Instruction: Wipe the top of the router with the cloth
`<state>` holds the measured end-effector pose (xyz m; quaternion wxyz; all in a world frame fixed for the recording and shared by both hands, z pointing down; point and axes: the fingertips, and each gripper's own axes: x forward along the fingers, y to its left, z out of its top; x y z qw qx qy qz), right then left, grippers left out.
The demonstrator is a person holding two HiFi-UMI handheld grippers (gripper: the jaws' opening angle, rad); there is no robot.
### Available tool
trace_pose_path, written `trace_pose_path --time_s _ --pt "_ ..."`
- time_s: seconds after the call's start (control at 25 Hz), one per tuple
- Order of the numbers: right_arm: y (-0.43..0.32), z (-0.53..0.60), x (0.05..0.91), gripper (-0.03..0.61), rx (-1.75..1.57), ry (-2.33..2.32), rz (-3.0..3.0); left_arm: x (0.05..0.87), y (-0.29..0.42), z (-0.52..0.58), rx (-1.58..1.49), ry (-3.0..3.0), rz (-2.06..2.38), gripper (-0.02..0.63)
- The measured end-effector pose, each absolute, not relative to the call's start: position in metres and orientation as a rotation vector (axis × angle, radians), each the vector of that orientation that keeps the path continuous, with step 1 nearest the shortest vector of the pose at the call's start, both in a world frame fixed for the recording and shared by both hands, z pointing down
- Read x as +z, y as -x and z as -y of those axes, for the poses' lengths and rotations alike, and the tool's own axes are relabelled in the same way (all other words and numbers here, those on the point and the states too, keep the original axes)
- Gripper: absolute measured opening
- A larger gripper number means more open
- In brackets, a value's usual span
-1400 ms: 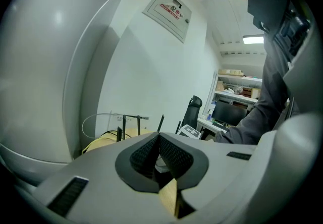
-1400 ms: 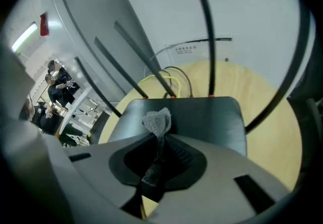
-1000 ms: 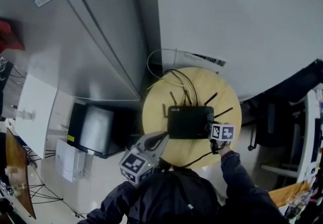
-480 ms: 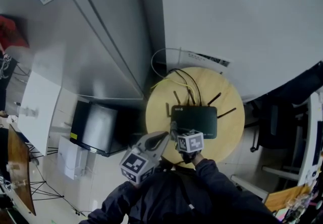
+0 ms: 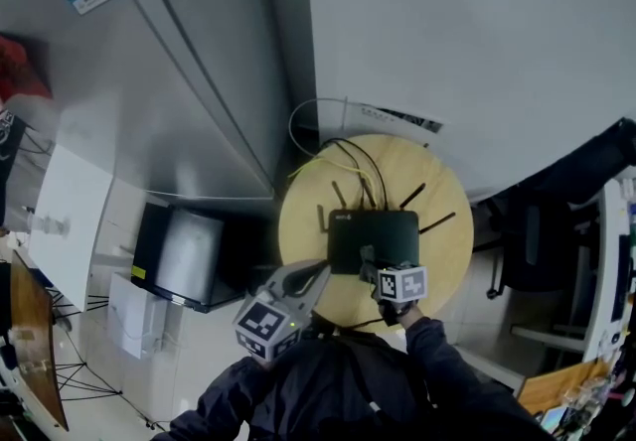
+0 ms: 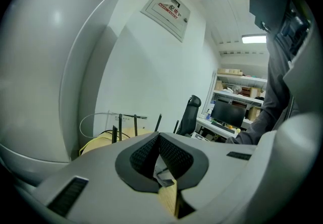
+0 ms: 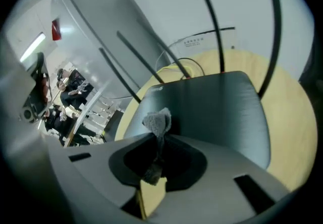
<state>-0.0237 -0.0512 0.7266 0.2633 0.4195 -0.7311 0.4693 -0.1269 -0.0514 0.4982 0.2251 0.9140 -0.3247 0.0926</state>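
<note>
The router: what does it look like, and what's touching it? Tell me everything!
The router is a flat, dark box with rounded corners and a smooth, plastic-looking top. It lies flat on a round, pale wooden table. Thin black antennas stick out from its far side, where black and yellow cables gather. The right gripper holds a grey cloth over its near part; actual contact can't be told.

round wooden table [image 5: 303,216] by white wall [image 5: 477,42]; office chair [image 6: 191,114], lit ceiling panel [image 6: 254,39]; perhaps dark cabinet [image 5: 184,255] left.
</note>
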Motion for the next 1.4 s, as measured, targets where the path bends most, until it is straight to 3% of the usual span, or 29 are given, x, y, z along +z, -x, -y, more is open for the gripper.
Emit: trace_pose_path --time_s 0.48,0.84,1.4 --pt "-0.126 0.037 0.732 0.069 1.275 -1.368 1.828 0.499 0.108 0.05 0.262 -2.557 0.827 -0.005" --pt "-0.106 0.04 0.704 0.071 1.231 -1.352 1.925 0.496 0.098 0.05 0.273 -2.561 0.813 -0.005" --pt "-0.01 0.042 0.507 0.071 1.013 -1.193 2.564 0.484 0.097 0.065 0.266 -2.572 0.817 -0.005"
